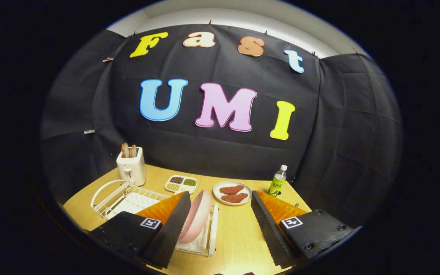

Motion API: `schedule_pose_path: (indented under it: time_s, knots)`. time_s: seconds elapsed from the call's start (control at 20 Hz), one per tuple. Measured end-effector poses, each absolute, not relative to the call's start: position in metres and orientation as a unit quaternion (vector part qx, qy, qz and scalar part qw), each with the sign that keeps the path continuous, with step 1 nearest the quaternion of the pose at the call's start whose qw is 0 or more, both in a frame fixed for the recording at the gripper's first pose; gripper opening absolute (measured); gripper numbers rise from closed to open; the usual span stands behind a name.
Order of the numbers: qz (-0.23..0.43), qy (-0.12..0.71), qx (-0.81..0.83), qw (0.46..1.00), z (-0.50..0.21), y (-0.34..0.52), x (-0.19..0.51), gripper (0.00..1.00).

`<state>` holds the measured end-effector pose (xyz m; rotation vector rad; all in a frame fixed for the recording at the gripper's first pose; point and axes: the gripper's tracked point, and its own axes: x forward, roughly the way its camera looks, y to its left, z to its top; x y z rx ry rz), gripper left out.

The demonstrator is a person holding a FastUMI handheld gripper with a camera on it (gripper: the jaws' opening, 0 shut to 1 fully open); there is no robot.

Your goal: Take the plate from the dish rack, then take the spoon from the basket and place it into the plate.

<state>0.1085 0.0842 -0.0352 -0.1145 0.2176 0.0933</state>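
Our tongs (215, 225) hang spread and empty, the pink plate (196, 217) standing on edge in the white dish rack (128, 198) just inside the left finger; it looks stiff, glossy, breakable, so we'd pinch its upper rim.

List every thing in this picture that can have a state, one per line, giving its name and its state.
gripper: open, fingers spread, holding nothing
pink plate: upright on edge in the dish rack, beside one finger
dish rack: on the table, holding the plate
toaster: slices sticking up from its slots
green bottle: upright, capped
white plate: flat, holding two brown pieces
divided dish: compartments filled
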Motion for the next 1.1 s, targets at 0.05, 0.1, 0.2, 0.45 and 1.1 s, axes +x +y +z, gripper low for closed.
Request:
schedule_pose_path:
  time_s: [0.05,0.1,0.2,0.45,1.1]
  knots:
    - [0.049,0.123,-0.059,0.989,-0.044,0.091,0.118,0.96]
    - [0.047,0.134,-0.063,0.988,-0.050,0.094,0.127,0.95]
    - [0.040,0.162,-0.070,0.983,-0.070,0.097,0.143,0.95]
    - [0.025,0.223,-0.052,0.973,-0.108,0.101,0.167,0.76]
    - [-0.051,0.323,0.049,0.944,-0.159,0.105,0.176,0.30]
